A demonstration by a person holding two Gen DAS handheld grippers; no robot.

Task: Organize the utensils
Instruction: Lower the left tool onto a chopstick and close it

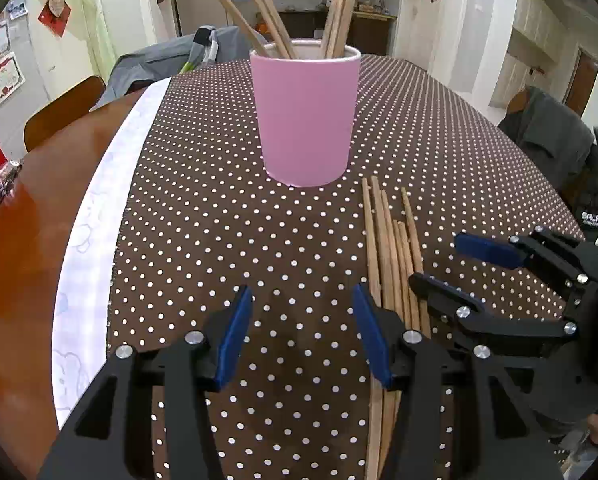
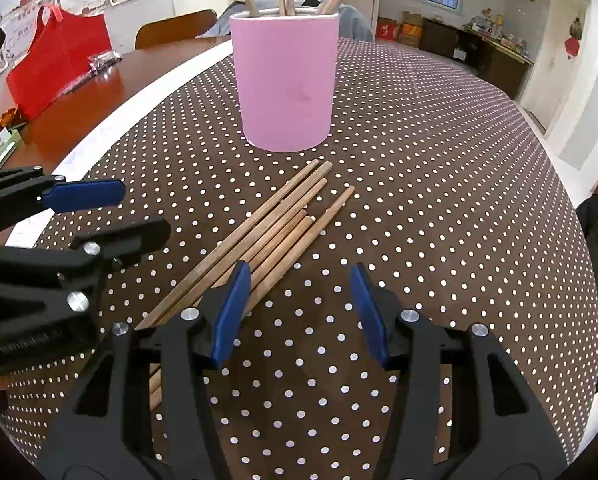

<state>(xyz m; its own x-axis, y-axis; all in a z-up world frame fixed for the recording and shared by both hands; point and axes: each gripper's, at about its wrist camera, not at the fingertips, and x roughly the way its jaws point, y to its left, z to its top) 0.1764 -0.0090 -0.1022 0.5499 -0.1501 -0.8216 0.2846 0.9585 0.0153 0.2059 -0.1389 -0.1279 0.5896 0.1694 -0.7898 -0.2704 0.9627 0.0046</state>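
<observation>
Standing upright on the dotted surface, the pink cup is serving as your landmark, with several chopsticks leaning inside it. Just in front of the cup, a bundle of loose chopsticks is lying flat on the cloth, close together and roughly parallel. Your left claw is hanging released, nothing between its blue pads, with the bundle passing just beside its right finger. Your right claw is also gaping empty, its left finger sitting over the near ends of the bundle, on the side away from the cup.
</observation>
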